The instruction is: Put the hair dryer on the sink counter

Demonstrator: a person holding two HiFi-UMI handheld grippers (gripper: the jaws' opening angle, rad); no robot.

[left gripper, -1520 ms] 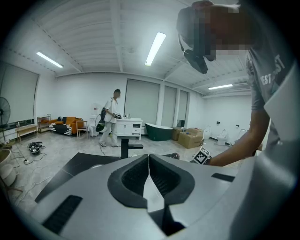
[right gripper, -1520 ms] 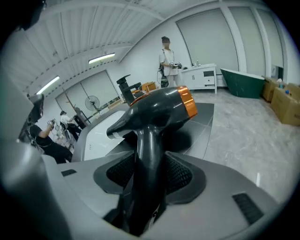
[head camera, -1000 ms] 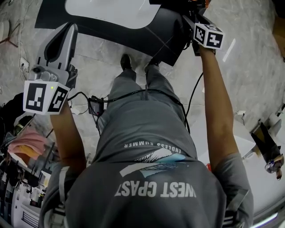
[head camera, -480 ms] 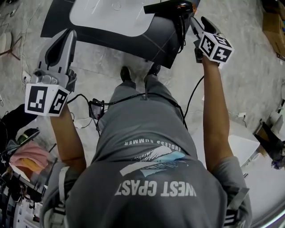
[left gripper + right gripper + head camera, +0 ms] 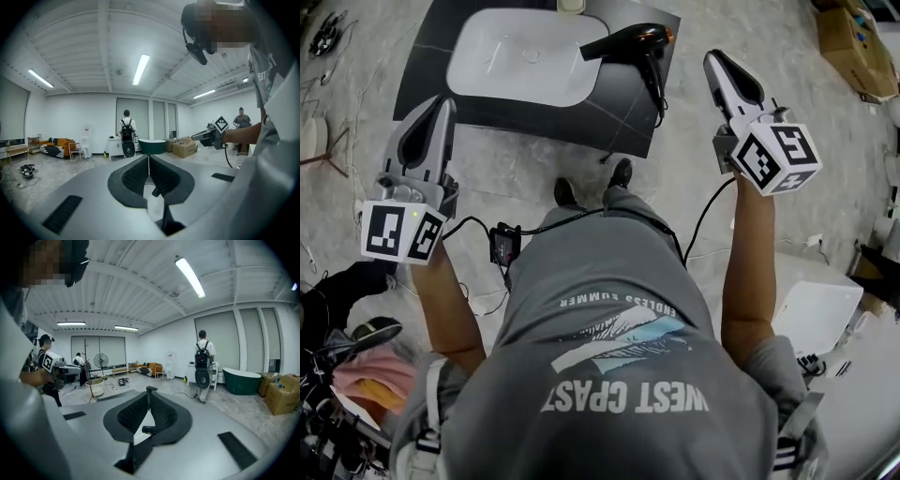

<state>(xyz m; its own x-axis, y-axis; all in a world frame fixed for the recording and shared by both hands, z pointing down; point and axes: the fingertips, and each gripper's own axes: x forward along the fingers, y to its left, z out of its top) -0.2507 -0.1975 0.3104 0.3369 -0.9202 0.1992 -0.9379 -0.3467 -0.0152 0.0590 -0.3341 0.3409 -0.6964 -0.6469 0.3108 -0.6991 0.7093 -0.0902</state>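
The black hair dryer (image 5: 630, 41) lies on the black sink counter (image 5: 614, 105), just right of the white basin (image 5: 525, 58). Its cord (image 5: 657, 86) trails toward the counter's front edge. My right gripper (image 5: 713, 58) is held up, to the right of the counter and apart from the dryer. Its jaws have just been closing with nothing between them, and the right gripper view shows the tips (image 5: 149, 390) meeting. My left gripper (image 5: 444, 101) hovers left of the counter's front corner. It is shut and empty, as its own view (image 5: 148, 156) confirms.
A small black box (image 5: 502, 246) with cables lies on the floor by my feet. Cardboard boxes (image 5: 853, 37) stand at the far right, a white board (image 5: 817, 317) lies to the right, and clutter (image 5: 356, 375) sits at the lower left. A person with a backpack (image 5: 203, 364) and a green tub (image 5: 241, 380) are across the room.
My right gripper has lifted up and away to the right of the hair dryer, which stays on the counter. The left gripper rose slightly.
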